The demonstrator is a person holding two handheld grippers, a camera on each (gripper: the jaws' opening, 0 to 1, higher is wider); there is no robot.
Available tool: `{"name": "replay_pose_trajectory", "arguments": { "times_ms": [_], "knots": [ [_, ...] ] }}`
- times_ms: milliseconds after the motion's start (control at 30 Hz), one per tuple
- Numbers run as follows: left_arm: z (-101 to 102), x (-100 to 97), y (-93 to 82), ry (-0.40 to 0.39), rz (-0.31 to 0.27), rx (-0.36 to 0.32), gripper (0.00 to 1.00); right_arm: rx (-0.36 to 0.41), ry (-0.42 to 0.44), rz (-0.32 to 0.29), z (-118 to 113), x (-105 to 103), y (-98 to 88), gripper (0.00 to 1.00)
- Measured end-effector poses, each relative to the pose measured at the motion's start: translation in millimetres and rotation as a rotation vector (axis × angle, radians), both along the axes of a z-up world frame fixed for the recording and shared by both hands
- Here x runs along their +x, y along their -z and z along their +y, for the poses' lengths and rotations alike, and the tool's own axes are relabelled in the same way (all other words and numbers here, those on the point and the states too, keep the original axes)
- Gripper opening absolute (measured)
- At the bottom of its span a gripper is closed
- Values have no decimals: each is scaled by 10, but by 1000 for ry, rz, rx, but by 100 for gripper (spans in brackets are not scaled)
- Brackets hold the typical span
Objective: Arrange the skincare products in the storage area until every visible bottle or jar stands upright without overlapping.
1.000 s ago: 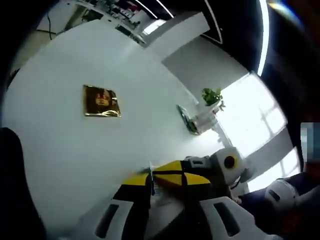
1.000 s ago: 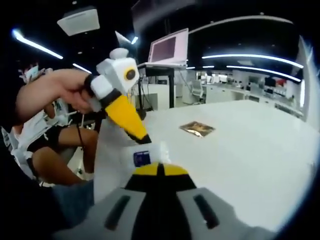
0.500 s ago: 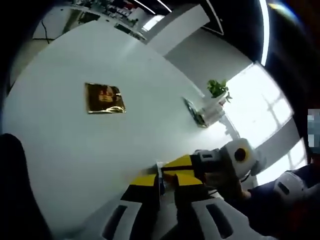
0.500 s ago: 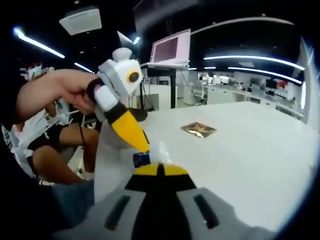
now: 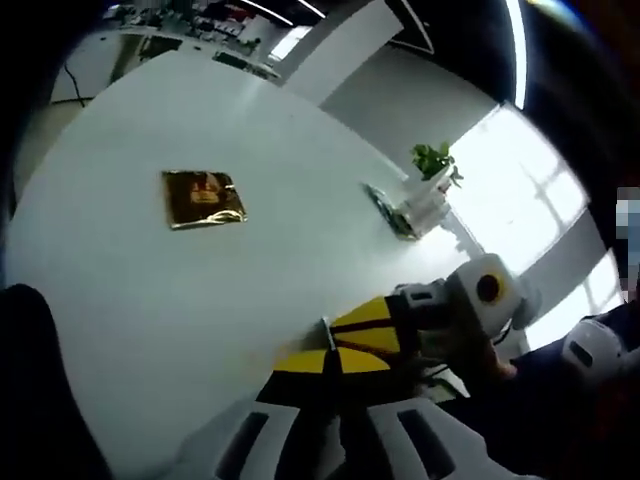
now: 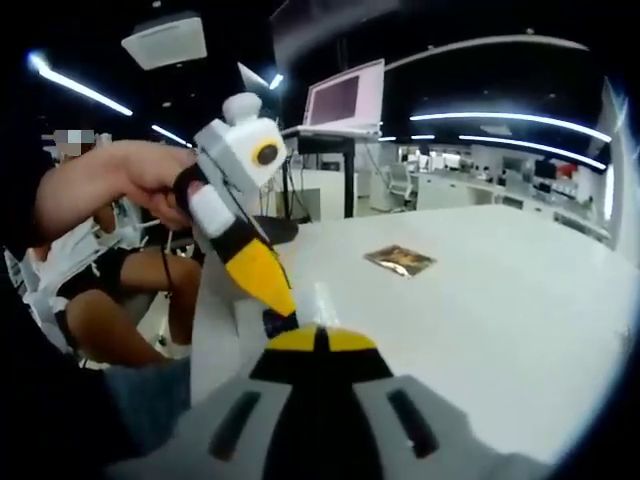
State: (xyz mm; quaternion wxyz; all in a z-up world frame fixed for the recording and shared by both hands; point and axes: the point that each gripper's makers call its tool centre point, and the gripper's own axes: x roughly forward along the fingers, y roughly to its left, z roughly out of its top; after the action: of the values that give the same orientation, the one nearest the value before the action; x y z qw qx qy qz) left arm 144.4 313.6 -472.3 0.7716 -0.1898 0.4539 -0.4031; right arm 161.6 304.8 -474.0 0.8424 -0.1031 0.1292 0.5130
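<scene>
Compared to a second ago, the left gripper [image 6: 283, 312] had tipped steeper and dropped its yellow tips down against the right gripper [image 6: 316, 338]. The small clear bottle [image 6: 322, 300] sat between the two, mostly covered, over the near edge of the white table [image 6: 500, 300]. Both grippers' jaws looked pinched together; can't tell which one actually gripped the bottle. A gold packet [image 5: 203, 198] lay well apart.

No legible txt; packet [image 5: 202, 199] print blurred.
</scene>
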Motion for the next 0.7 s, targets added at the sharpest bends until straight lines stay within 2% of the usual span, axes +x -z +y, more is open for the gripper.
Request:
{"name": "replay_pose_trajectory", "arguments": {
  "times_ms": [200, 300, 500, 700],
  "knots": [
    [-7, -13, -5, -7, 2, -1, 0, 2, -14, 3, -30, -13, -25, 1],
    [-14, -8, -19, -13, 3, -15, 0, 15, -3, 6, -72, 4, -57, 10],
    [-67, -27, -114, -17, -3, -54, 0, 130, 20, 85, -137, 6, -188, 21],
    [-87, -6, -213, -27, -29, -84, 0, 172, 54, 78, -307, -2, -265, 26]
  ]
}}
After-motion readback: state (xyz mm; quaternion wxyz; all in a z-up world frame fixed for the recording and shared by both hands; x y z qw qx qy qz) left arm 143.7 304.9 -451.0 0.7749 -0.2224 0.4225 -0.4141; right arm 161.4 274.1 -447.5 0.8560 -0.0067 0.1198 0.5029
